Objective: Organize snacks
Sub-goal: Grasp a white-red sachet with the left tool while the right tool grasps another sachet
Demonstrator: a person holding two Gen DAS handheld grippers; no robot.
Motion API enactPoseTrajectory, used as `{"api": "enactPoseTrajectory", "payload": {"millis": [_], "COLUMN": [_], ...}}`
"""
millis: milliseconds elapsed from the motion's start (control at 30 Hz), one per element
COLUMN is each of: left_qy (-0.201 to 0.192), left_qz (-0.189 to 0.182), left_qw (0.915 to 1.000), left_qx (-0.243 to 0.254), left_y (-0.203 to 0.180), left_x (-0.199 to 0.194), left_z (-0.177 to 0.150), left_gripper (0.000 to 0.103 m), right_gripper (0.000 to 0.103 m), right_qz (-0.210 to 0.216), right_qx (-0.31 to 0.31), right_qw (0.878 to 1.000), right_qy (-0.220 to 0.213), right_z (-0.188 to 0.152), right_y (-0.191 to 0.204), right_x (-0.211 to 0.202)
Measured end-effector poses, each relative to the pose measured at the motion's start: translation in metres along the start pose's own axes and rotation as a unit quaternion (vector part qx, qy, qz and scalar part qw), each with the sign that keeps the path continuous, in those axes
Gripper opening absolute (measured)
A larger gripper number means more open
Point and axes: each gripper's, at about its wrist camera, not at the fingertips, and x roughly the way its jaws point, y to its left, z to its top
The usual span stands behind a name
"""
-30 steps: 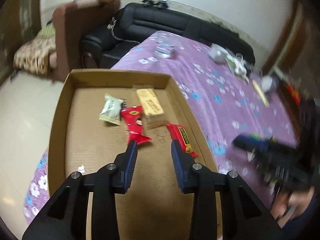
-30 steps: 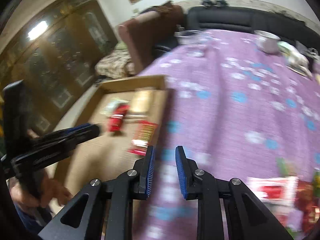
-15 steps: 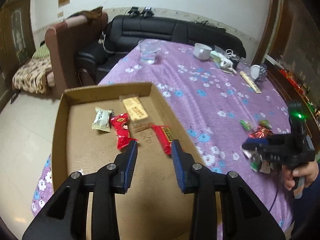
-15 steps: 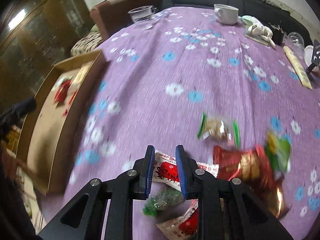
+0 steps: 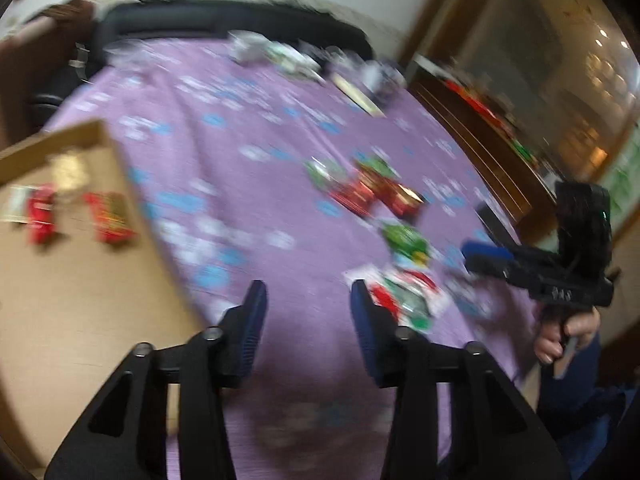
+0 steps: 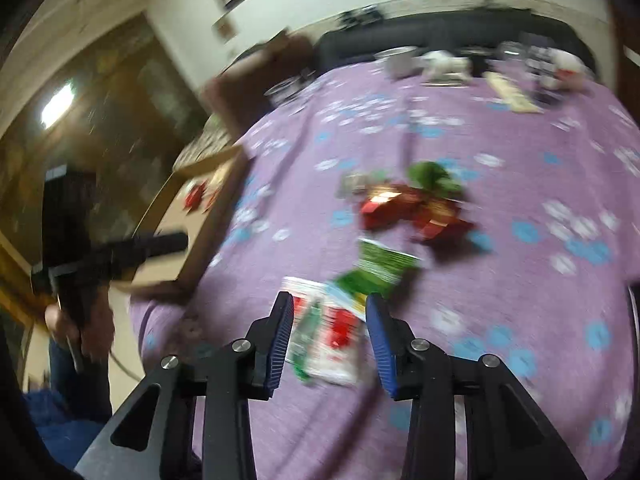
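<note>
On the purple flowered bench (image 5: 256,168), the left wrist view shows the inside of the cardboard box (image 5: 80,280) with red packets (image 5: 110,216) on its floor; the right wrist view shows only the box's near wall (image 6: 216,220) and a slice of that floor. The left tool (image 5: 306,300) stands moderately wide with nothing between its pads, over bare cloth between the box and the snack pile; its jaws have just been opening. The right tool (image 6: 328,312) is also moderately wide, jaws just opened, pads clear of any packet. A white-and-red packet (image 6: 328,332) lies on the cloth directly between and just beyond its fingers. A green packet (image 6: 380,264) lies just behind that, red packets (image 6: 408,208) farther off. Both views are blurred.
</note>
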Motion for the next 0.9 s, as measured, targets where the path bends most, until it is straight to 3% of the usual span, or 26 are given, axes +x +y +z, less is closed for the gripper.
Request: {"api": "enactPoseTrajectory", "payload": {"millis": [100, 167, 367, 600, 700, 900], "left_qy": [0.047, 0.056, 0.080, 0.053, 0.055, 0.063], "left_qz": [-0.044, -0.045, 0.014, 0.082, 0.086, 0.088], "left_qw": [0.9979, 0.9974, 0.9967, 0.9933, 0.9912, 0.9917], "left_qx": [-0.003, -0.009, 0.007, 0.061, 0.084, 0.070], "left_y": [-0.021, -0.030, -0.053, -0.072, -0.075, -0.056], "left_x": [0.027, 0.036, 0.067, 0.079, 0.073, 0.062], "left_z": [-0.005, -0.008, -0.009, -0.008, -0.015, -0.018], "left_gripper": [0.045, 0.045, 0.045, 0.049, 0.049, 0.049], "right_gripper": [0.040, 0.040, 0.040, 0.040, 0.040, 0.040], "right_qz": [-0.012, -0.012, 0.004, -0.021, -0.037, -0.061], "right_qx": [0.003, -0.001, -0.011, -0.031, -0.052, -0.073], "right_qw": [1.000, 1.000, 1.000, 0.999, 0.998, 0.995], "right_qy": [-0.006, -0.006, -0.007, 0.004, 0.010, 0.023], "right_z": [-0.014, -0.019, -0.023, -0.025, -0.027, -0.026], "right_y": [-0.004, -0.003, 0.002, 0.011, 0.019, 0.029], "right_x": [-0.007, -0.006, -0.004, 0.008, 0.014, 0.028]}}
